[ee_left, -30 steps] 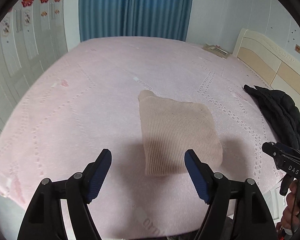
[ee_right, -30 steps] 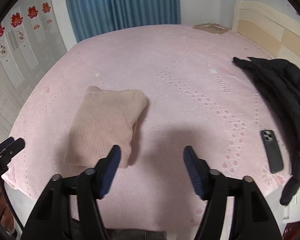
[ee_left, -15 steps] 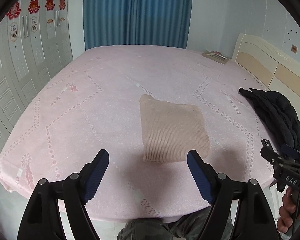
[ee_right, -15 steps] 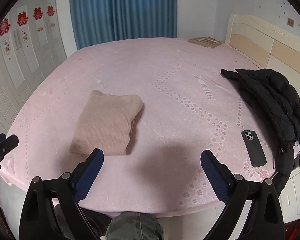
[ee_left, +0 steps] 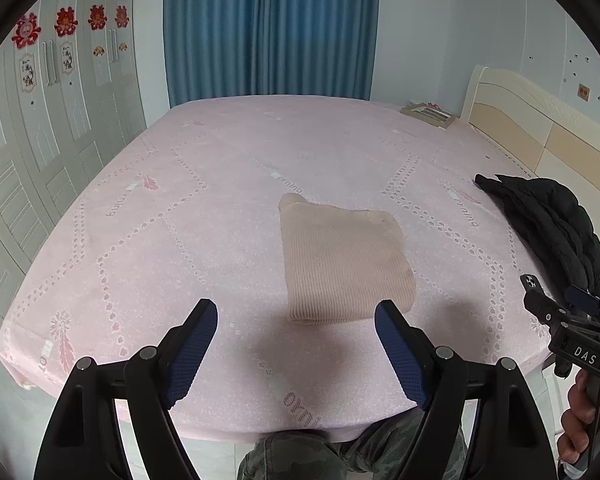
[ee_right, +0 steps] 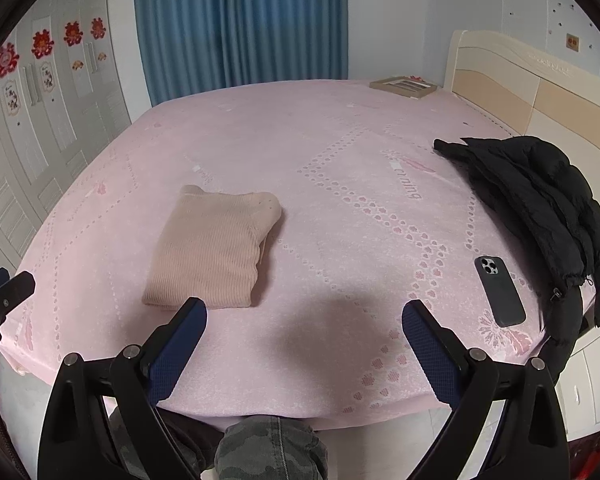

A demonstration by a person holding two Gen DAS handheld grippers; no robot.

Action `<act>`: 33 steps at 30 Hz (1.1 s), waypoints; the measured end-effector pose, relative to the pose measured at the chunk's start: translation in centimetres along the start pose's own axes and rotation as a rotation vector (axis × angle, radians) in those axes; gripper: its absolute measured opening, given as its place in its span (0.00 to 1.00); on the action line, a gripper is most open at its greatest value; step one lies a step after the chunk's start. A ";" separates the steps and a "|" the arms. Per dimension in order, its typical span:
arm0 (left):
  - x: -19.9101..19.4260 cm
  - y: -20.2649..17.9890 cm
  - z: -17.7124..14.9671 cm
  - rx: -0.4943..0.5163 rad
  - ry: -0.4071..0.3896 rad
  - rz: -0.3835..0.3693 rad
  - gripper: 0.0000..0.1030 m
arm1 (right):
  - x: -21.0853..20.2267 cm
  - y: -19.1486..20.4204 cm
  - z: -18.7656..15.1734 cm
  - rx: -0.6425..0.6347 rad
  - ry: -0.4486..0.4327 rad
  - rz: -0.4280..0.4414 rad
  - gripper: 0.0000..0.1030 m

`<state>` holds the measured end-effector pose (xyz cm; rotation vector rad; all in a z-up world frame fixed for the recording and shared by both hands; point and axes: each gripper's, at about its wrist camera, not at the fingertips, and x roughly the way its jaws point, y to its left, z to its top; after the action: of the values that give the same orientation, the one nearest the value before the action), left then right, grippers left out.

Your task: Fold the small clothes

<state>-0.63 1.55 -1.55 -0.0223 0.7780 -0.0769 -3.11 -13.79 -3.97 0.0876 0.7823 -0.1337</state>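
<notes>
1. Closest to us, the left gripper point(ee_left: 296, 322) has its blue jaws wide apart. Nothing is between them.
2. The right gripper point(ee_right: 304, 322) has its jaws even wider, with nothing in them. They have just been opening.
3. Knees in camouflage trousers point(ee_right: 268, 446) show at the near edge of the bed.
4. Just past the jaws lies the folded beige knitted jumper point(ee_left: 342, 262). It sits flat near the front edge of the big bed with the pink patterned cover point(ee_left: 204, 208). Nothing touches it.
5. The jumper looks soft, light and floppy. It would bend and sag if picked up by one corner. I think it is best to take hold of two edges at once, or slide the jaws under the thick folded side, so the folds stay together.
6. The bed cover looks smooth and a bit squashy, so the jumper may slip when pushed.
7. To the right are a dark phone point(ee_right: 499, 290) and a black puffy jacket point(ee_right: 540, 196).
8. Far away are a flat picture frame point(ee_right: 403, 86), a cream headboard point(ee_right: 520, 84), blue curtains point(ee_left: 272, 28) and white wardrobe doors with red paper decorations point(ee_left: 64, 80).
</notes>
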 end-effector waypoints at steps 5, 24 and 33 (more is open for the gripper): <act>-0.1 -0.1 0.0 0.001 0.001 -0.005 0.78 | -0.2 -0.1 0.2 0.004 -0.004 -0.005 0.94; -0.3 0.0 0.0 0.001 -0.005 -0.007 0.78 | -0.8 0.0 0.6 0.017 -0.015 0.002 0.94; -0.4 0.1 0.1 0.002 -0.008 -0.002 0.78 | -1.1 0.3 0.7 0.016 -0.022 0.007 0.94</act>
<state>-0.89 1.66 -1.19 -0.0213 0.7702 -0.0790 -3.32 -13.49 -2.69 0.1039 0.7594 -0.1346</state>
